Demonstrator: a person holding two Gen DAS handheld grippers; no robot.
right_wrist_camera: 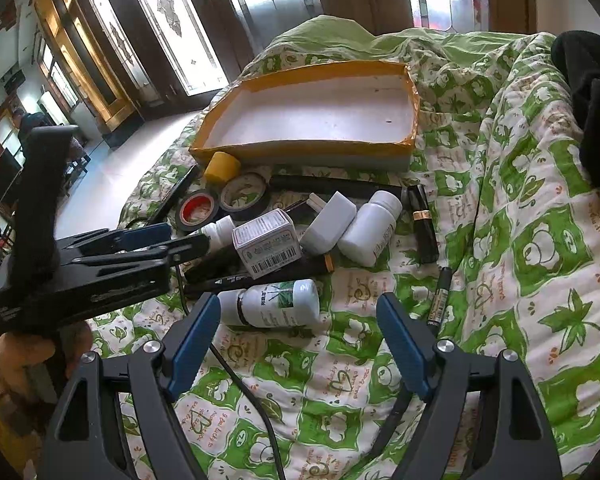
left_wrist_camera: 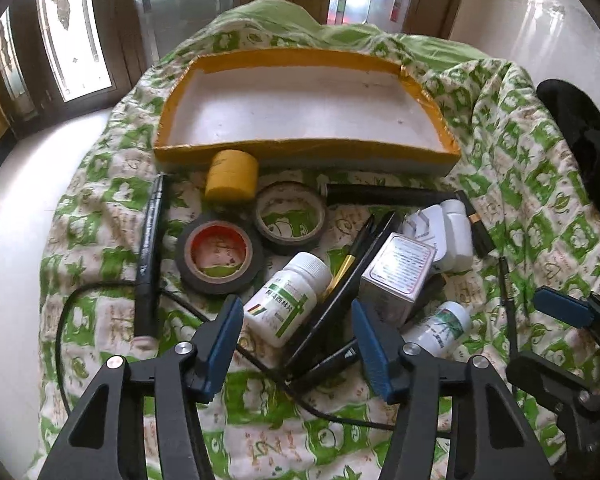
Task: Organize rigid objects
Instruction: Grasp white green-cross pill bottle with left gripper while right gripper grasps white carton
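Left wrist view: my left gripper [left_wrist_camera: 296, 340] is wide open, holding nothing, hovering over the white pill bottle with green label [left_wrist_camera: 288, 298] lying on its side on the green-patterned quilt [left_wrist_camera: 540, 184]. Beyond it sit two tape rolls [left_wrist_camera: 220, 252], a yellow roll [left_wrist_camera: 231, 175] touching the tray wall, and the yellow-rimmed tray [left_wrist_camera: 306, 151]. My right gripper shows only at the frame edge here.

Right wrist view fills that in: right gripper [right_wrist_camera: 298, 344] wide open, empty, just short of a second white bottle with leaf label [right_wrist_camera: 276, 304]. It also shows the barcoded box [right_wrist_camera: 266, 246], a black lipstick tube [right_wrist_camera: 423, 224] and a black marker [right_wrist_camera: 438, 300], barely visible from the left.
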